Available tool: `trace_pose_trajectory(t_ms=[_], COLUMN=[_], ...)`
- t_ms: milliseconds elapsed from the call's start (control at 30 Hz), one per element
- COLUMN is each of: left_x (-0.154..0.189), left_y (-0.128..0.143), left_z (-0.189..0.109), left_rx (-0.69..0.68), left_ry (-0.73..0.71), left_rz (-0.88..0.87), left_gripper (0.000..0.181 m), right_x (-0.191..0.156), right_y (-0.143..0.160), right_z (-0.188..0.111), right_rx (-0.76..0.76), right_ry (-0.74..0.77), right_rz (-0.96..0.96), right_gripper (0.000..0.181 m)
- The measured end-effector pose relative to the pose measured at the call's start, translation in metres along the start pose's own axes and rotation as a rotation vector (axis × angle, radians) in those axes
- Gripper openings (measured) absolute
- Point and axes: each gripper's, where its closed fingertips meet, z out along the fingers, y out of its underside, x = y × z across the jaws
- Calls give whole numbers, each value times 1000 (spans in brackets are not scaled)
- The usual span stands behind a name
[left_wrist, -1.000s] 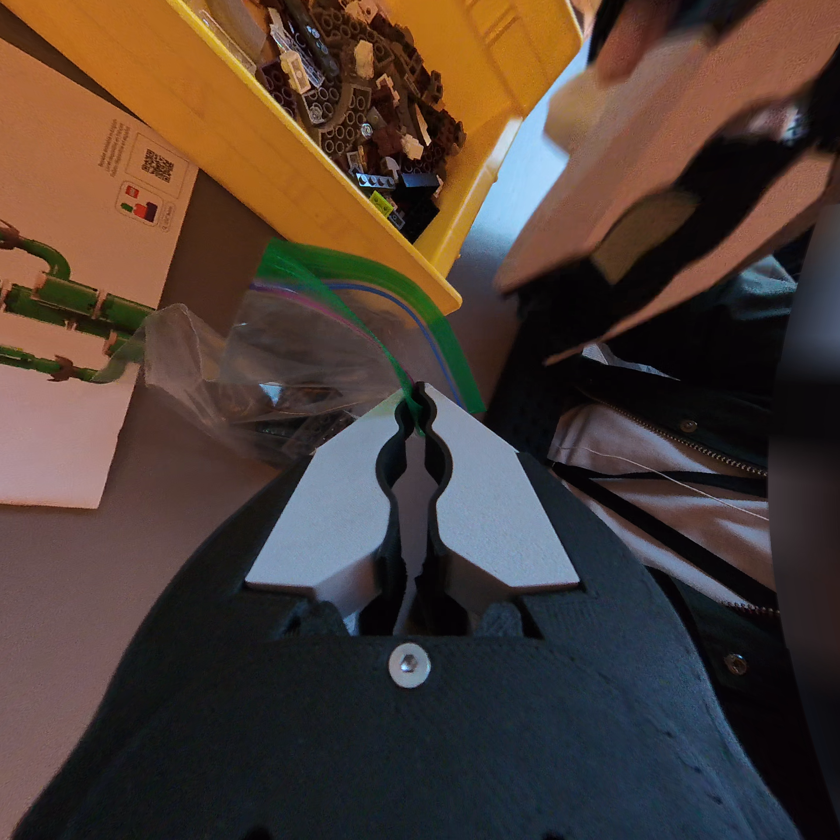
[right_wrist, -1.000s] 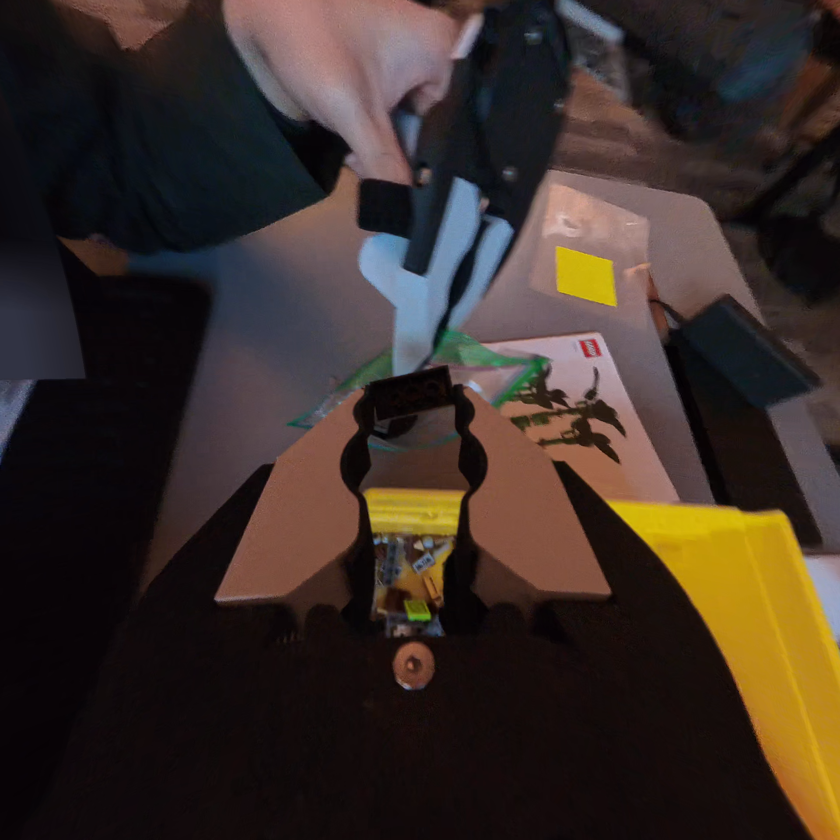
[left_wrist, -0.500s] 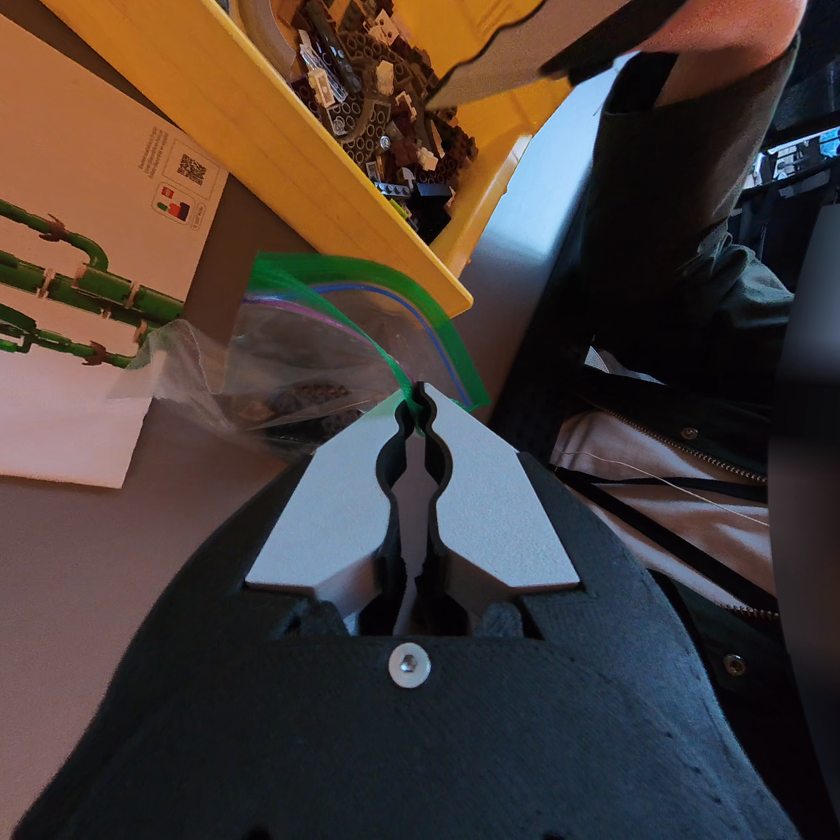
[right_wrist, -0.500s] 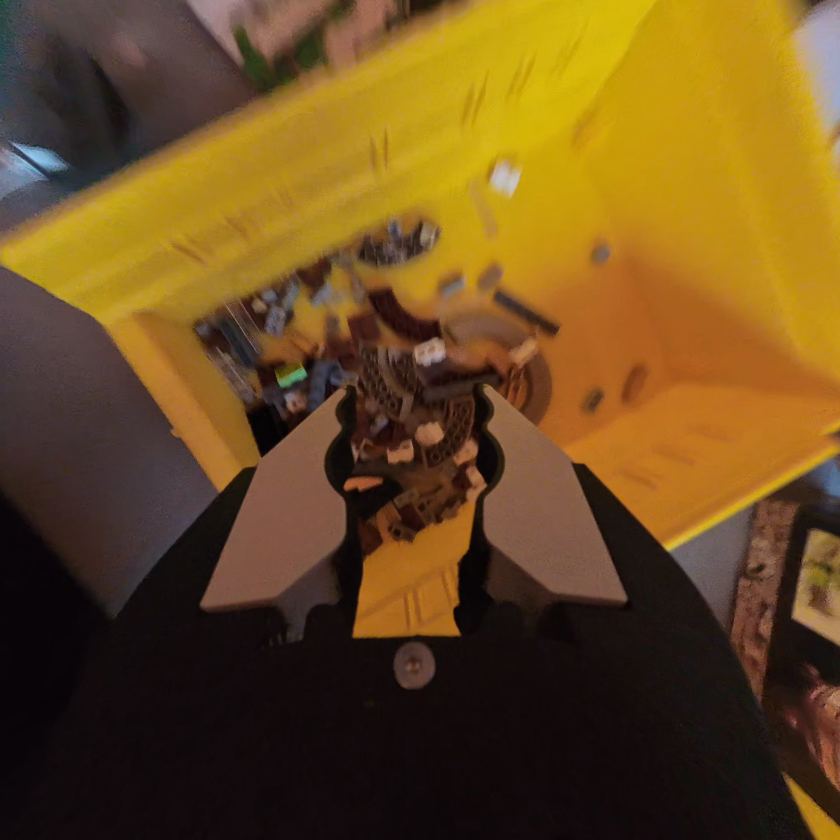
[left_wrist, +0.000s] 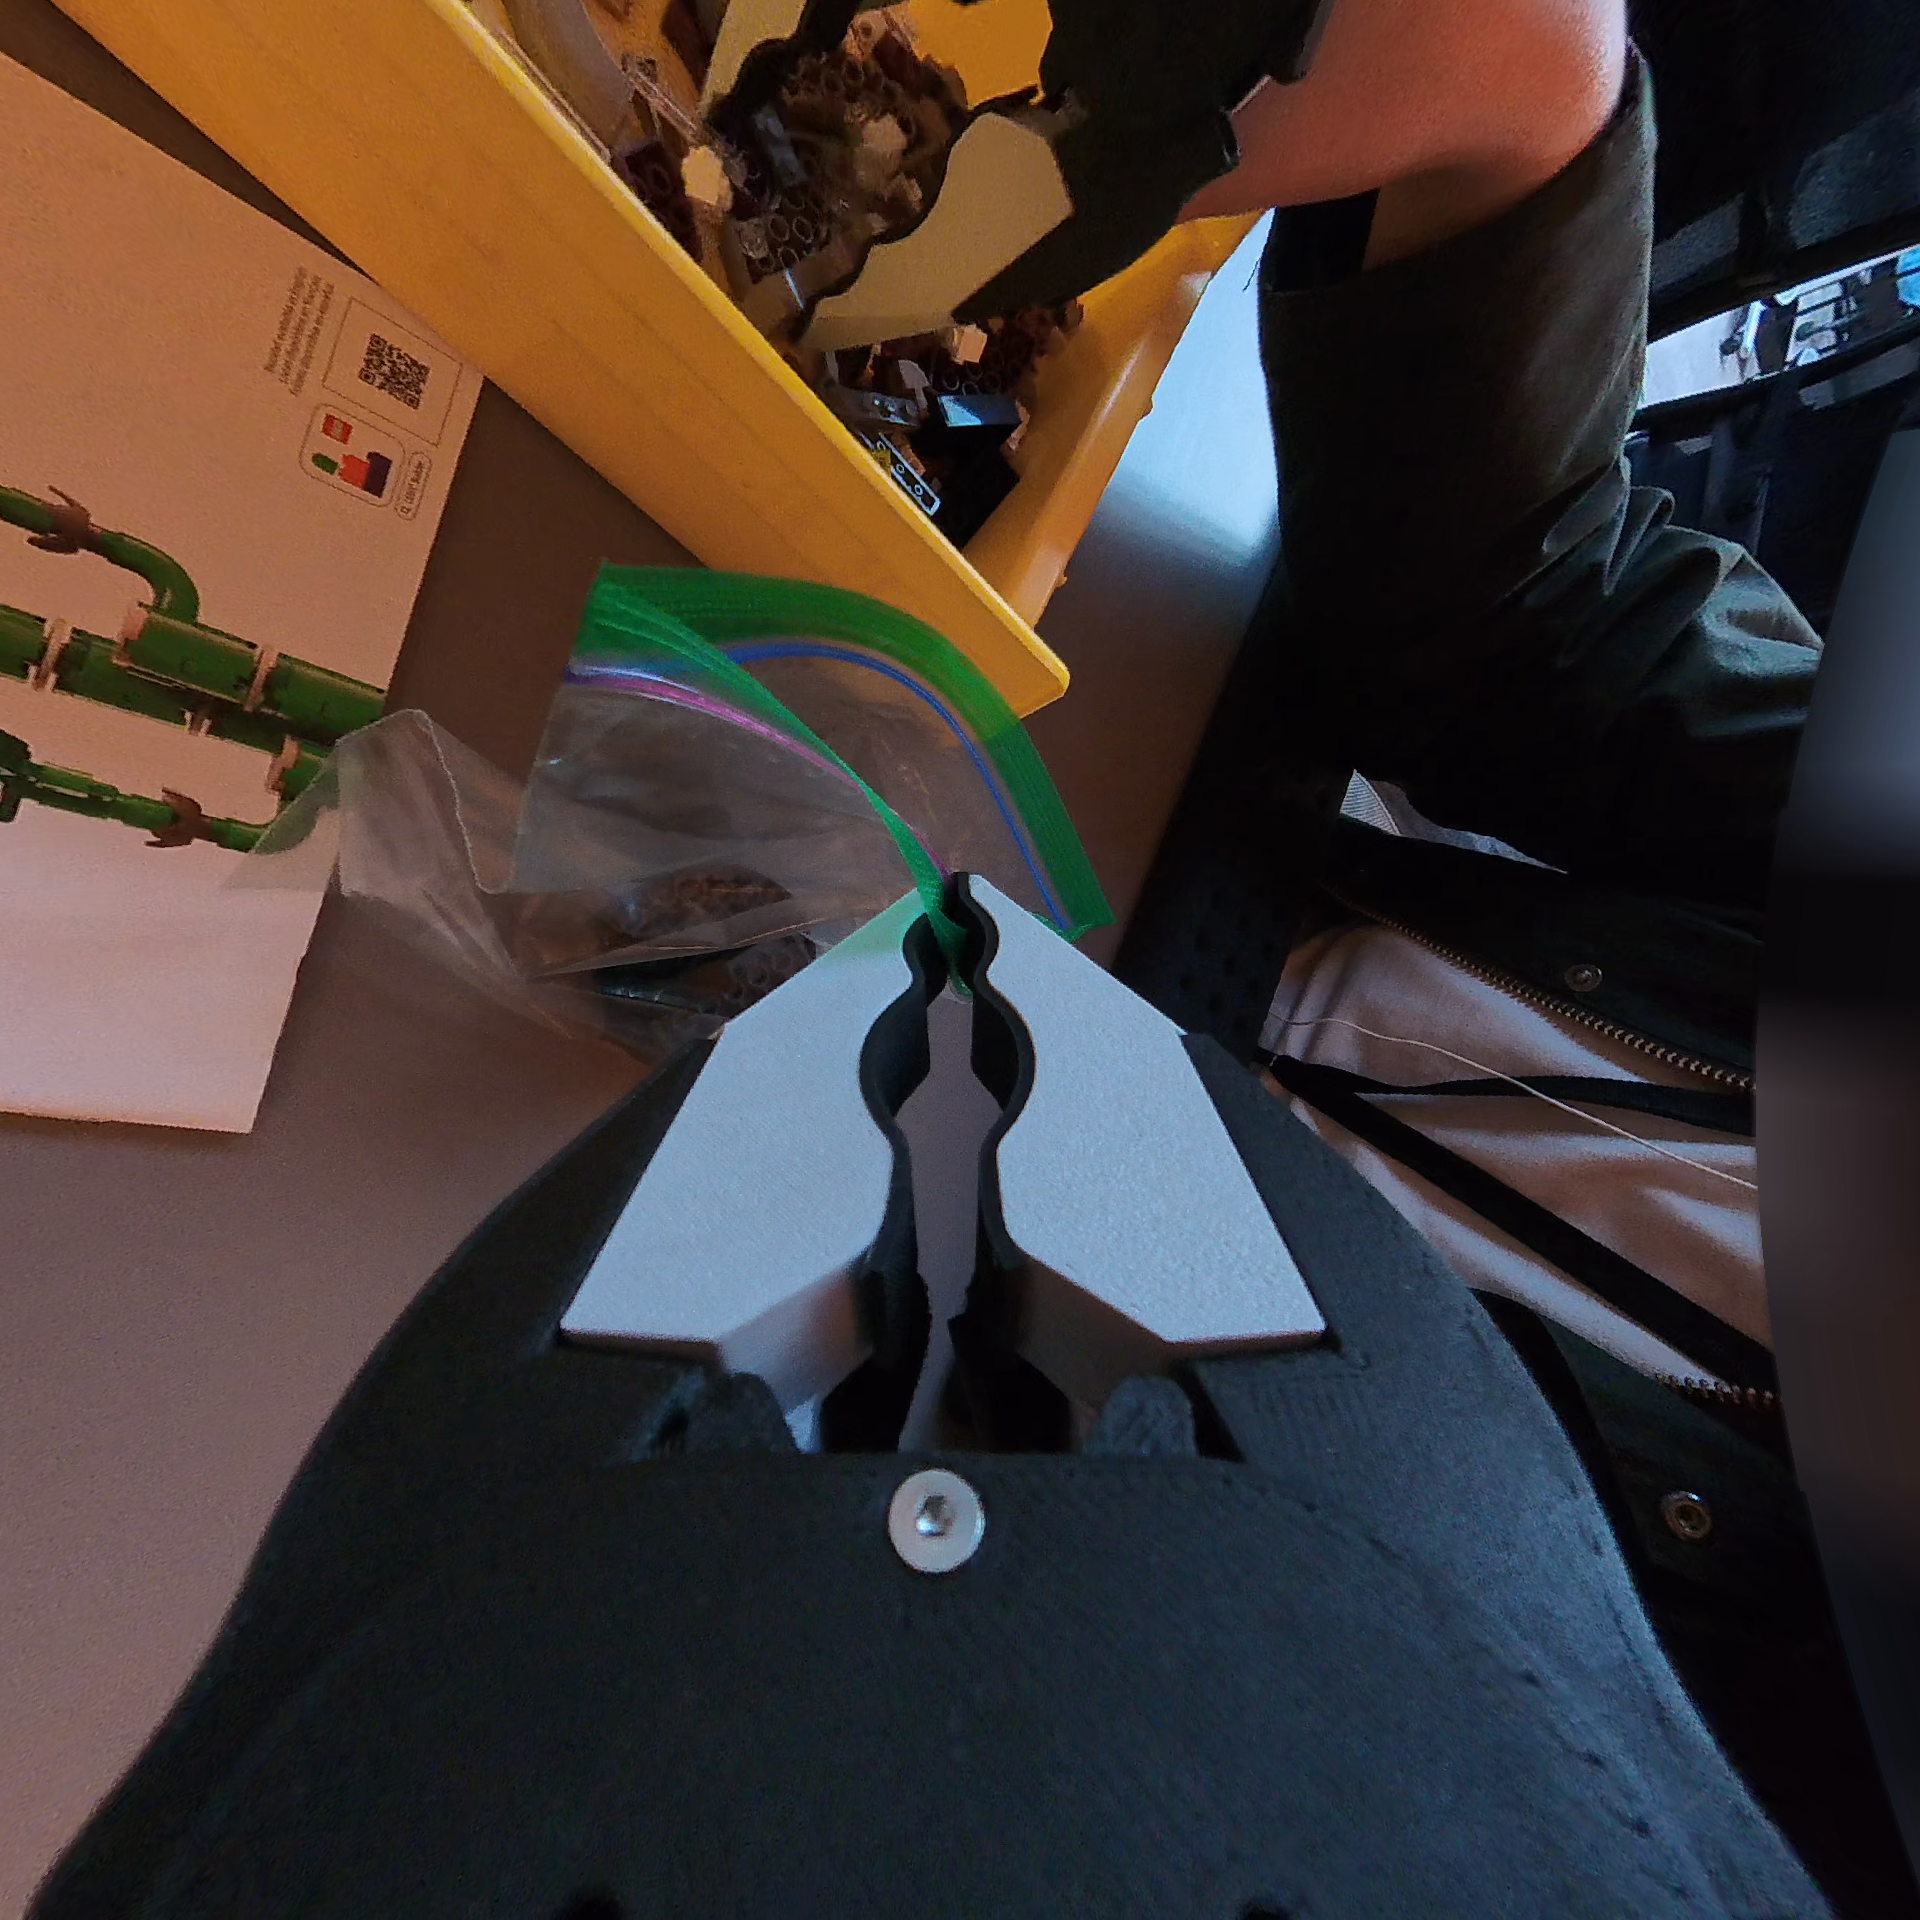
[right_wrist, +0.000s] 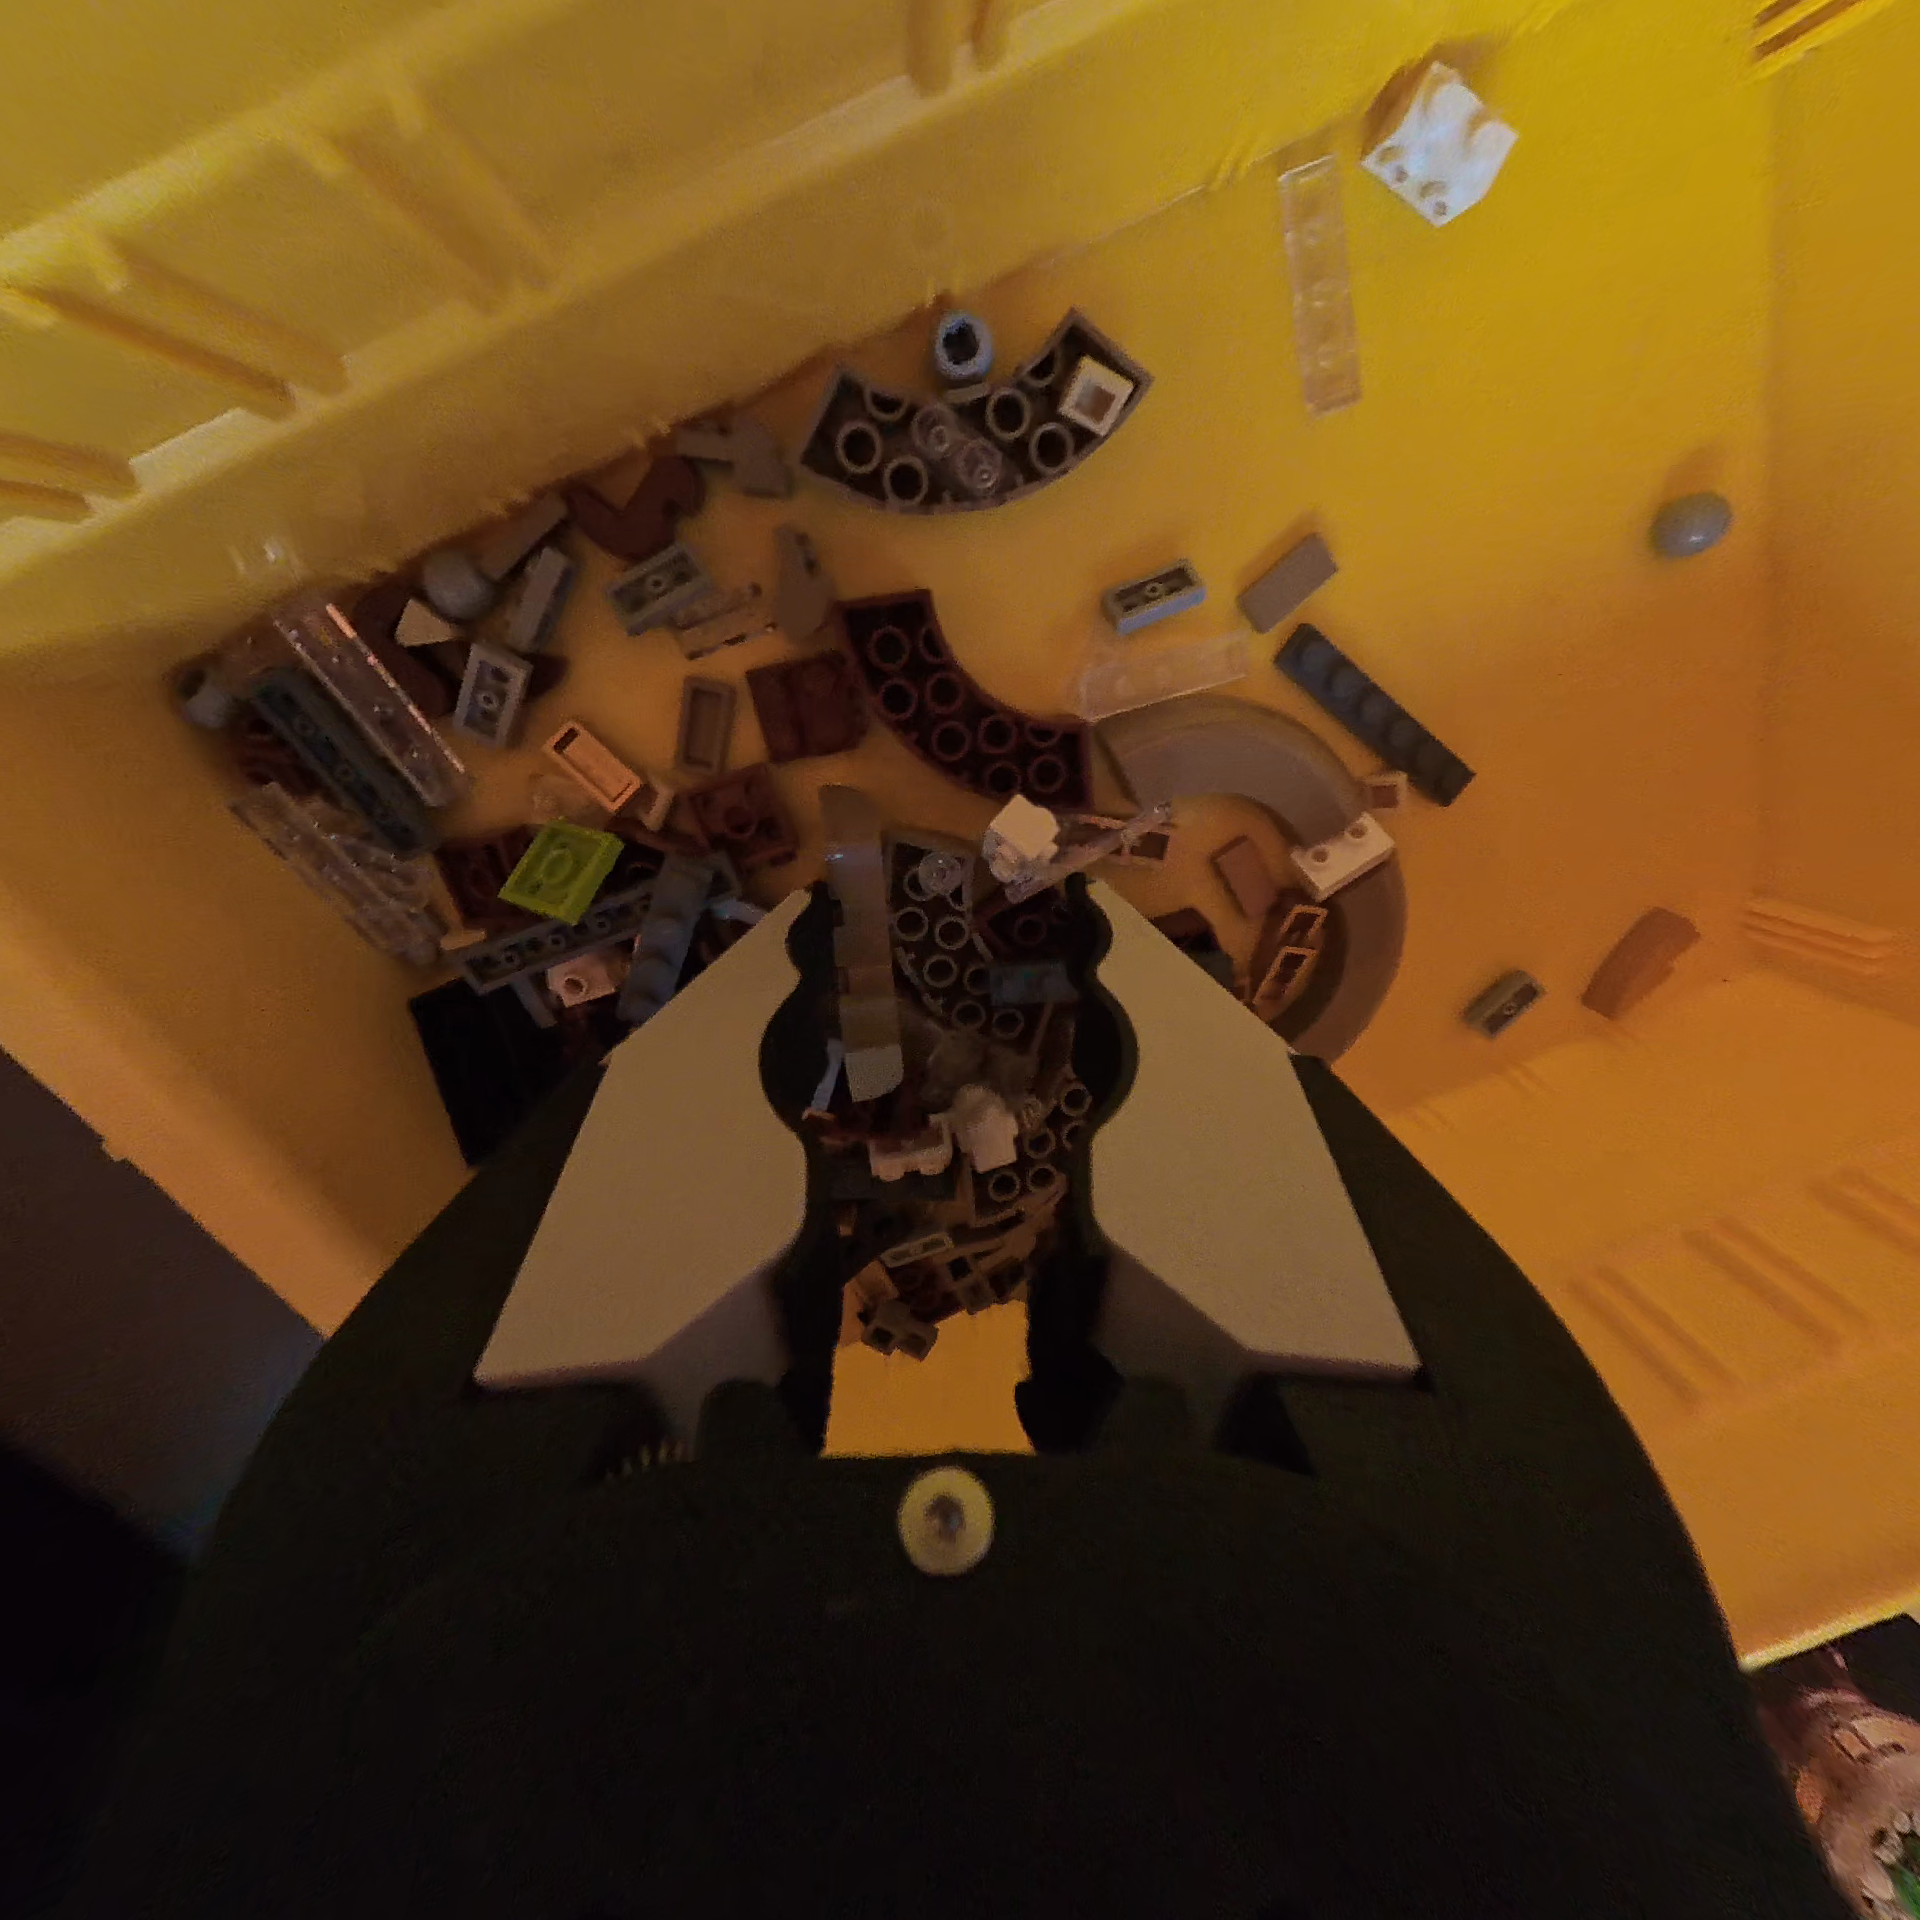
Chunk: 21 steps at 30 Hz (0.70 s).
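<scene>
While its jaws are being kept clenched on the green zip edge of a clear plastic zip bag (left_wrist: 727, 821), the left tool (left_wrist: 958, 902) is being held low beside the yellow plastic bin (left_wrist: 582, 260). The bag's mouth is being propped open, toward the bin's near corner, and a few dark bricks are lying inside it. A white printed booklet with green stems (left_wrist: 177, 644) is lying flat on the grey surface (left_wrist: 156, 1299), on the far side of the bag from the bin's corner.

Inside the bin, the right tool (right_wrist: 945, 904) is being held with its jaws released and nothing gripped, directly over the heap of small dark brown, grey and white plastic bricks (right_wrist: 940, 997). A lime green square plate (right_wrist: 559, 871) is lying just beside the heap, and a dark brown curved studded plate (right_wrist: 951, 717) is lying between the heap and the bin's ribbed wall.

Trouble could be judged likely in two places. The bag film is thin, slick and crumpled, so the zip edge may be slipping out of the narrow pinch if it is tugged, and the mouth would be collapsing. The bricks are hard, glossy, small and tangled; several may be caught at once between the wide jaws, or a single one may be squirted sideways off the smooth pads.
</scene>
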Motion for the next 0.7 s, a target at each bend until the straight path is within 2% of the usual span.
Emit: trace_pose_trajectory(t_ms=[133, 200, 267, 367, 433, 467, 533, 700], left_x=[0, 0, 1, 1, 1, 0, 0, 1], left_y=[0, 0, 0, 1, 1, 0, 0, 1], left_z=[0, 0, 0, -1, -2, -2, -2, 1], left_rx=[-2, -2, -2, -2, 1, 2, 4, -6], left_ry=[1, 0, 0, -1, -2, -1, 1, 7], left_rz=[-1, 0, 1, 3, 3, 2, 1, 0], left_gripper=[0, 0, 0, 0, 0, 0, 0, 0], right_x=[1, 5, 3, 7, 10, 10, 7, 6], right_y=[0, 2, 2, 2, -3, -11, -22, -21], right_z=[1, 1, 1, -1, -10, -20, -37, -53], right_rx=[-5, -2, 10, 8, 45, 102, 197, 253], right_ry=[1, 2, -32, 12, 47, 59, 67, 61], right_rz=[14, 52, 63, 7, -19, -47, -84, -97], right_gripper=[45, 52, 48, 46, 39, 9, 8, 9])
